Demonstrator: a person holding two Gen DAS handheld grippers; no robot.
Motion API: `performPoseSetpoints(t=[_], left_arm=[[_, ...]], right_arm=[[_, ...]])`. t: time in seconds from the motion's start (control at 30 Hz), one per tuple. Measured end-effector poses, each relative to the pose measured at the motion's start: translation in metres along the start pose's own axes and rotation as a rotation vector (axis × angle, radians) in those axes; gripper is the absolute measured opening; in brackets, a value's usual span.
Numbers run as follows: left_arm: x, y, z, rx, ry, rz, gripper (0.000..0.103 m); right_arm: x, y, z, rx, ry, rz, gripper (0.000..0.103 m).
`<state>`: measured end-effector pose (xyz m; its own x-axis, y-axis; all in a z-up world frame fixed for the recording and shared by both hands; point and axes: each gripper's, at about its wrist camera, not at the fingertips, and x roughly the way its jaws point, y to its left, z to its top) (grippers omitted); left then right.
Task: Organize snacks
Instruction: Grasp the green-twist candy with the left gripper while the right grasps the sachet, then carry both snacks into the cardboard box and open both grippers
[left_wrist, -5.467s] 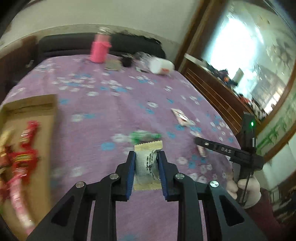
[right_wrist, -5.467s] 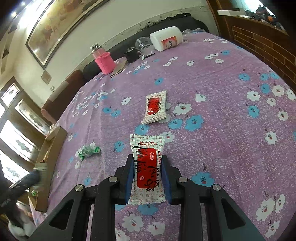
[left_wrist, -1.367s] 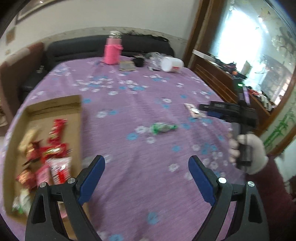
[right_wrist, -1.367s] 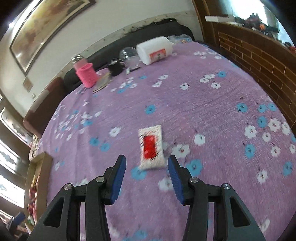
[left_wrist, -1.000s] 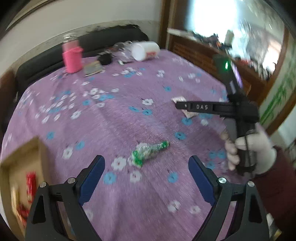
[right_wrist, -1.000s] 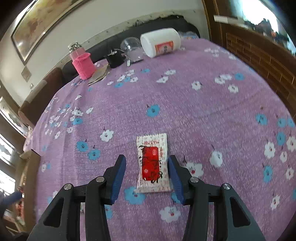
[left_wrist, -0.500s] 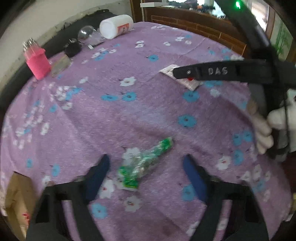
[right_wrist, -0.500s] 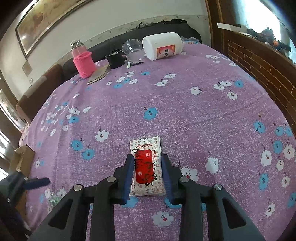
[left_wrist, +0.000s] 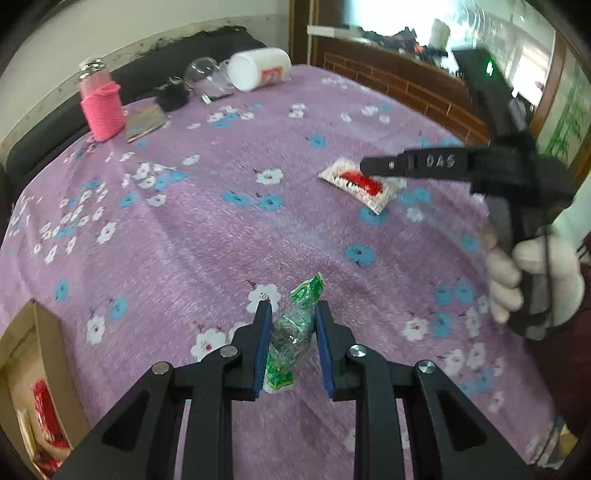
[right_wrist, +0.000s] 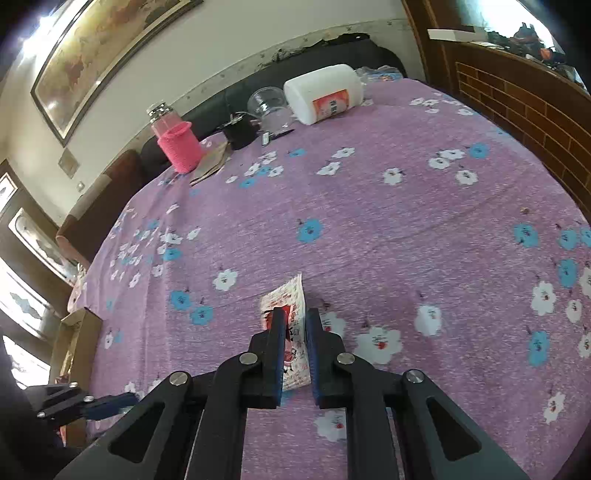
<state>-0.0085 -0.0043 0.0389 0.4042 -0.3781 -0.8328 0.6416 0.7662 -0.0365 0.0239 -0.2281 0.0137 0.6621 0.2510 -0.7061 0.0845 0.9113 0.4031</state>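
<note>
A green twisted candy wrapper (left_wrist: 293, 332) lies on the purple flowered cloth (left_wrist: 221, 229). My left gripper (left_wrist: 291, 308) is shut on it, its jaws closing tight, with the blue pads pressing both sides. A red-and-white snack packet (right_wrist: 286, 295) lies further right; the right gripper (right_wrist: 293, 314) is shut on it, jaws closing and pinching the packet so it stands on edge. From the left wrist view the same packet (left_wrist: 354, 182) shows under the right gripper's tip, held by a white-gloved hand (left_wrist: 535, 273).
A cardboard box (left_wrist: 55, 350) holding red snacks sits at the table's left edge. At the far end stand a pink-sleeved bottle (left_wrist: 101, 110), a white jar on its side (left_wrist: 258, 68), a clear cup (right_wrist: 267, 101) and a notebook (left_wrist: 146, 120). A wooden rail (right_wrist: 517, 103) borders the right side.
Both grippers went from open to shut. The left one dropped onto the green candy and clamped it. The right one squeezed the red-and-white packet, tilting it up on edge.
</note>
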Motion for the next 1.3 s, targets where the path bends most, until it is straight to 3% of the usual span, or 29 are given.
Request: performPoseSetpoints(t=[0.17, 0.23, 0.3, 0.4, 0.5, 0.53, 0.57, 0.6, 0.83, 0.97, 1.13, 1.3], left_arm=[[-0.019, 0.002, -0.008, -0.052, -0.034, -0.028, 0.023], [-0.025, 0.004, -0.01, -0.073, -0.049, -0.036, 0.023], [-0.03, 0.005, -0.014, -0.095, -0.062, -0.046, 0.023], [-0.038, 0.009, -0.021, -0.133, -0.083, -0.065, 0.023], [-0.046, 0.014, -0.027, -0.166, -0.101, -0.066, 0.023], [-0.05, 0.017, -0.03, -0.18, -0.109, -0.066, 0.023], [-0.054, 0.02, -0.032, -0.194, -0.118, -0.065, 0.023], [-0.059, 0.024, -0.035, -0.209, -0.129, -0.065, 0.023], [-0.111, 0.051, -0.065, -0.305, -0.229, -0.057, 0.023], [-0.142, 0.084, -0.085, -0.357, -0.266, -0.021, 0.023], [-0.162, 0.139, -0.11, -0.446, -0.266, 0.061, 0.023], [-0.171, 0.192, -0.134, -0.566, -0.27, 0.088, 0.023]], right_arm=[[0.006, 0.001, -0.001, -0.008, 0.01, 0.016, 0.017], [0.012, 0.005, -0.002, -0.024, 0.03, 0.016, 0.031], [0.015, 0.014, -0.001, -0.07, 0.025, -0.015, 0.033], [0.019, 0.024, -0.001, -0.115, 0.027, -0.019, 0.049], [0.022, 0.038, -0.007, -0.204, 0.032, -0.082, 0.048], [0.023, 0.042, -0.008, -0.229, 0.034, -0.106, 0.044], [0.023, 0.048, -0.011, -0.259, 0.036, -0.128, 0.031], [0.023, 0.05, -0.013, -0.271, 0.036, -0.131, 0.03], [-0.001, 0.043, -0.019, -0.195, -0.051, -0.094, 0.028], [-0.023, 0.055, -0.023, -0.14, -0.043, -0.006, 0.028], [-0.049, 0.13, -0.035, -0.243, -0.03, 0.097, 0.029], [-0.046, 0.213, -0.049, -0.334, 0.026, 0.224, 0.029]])
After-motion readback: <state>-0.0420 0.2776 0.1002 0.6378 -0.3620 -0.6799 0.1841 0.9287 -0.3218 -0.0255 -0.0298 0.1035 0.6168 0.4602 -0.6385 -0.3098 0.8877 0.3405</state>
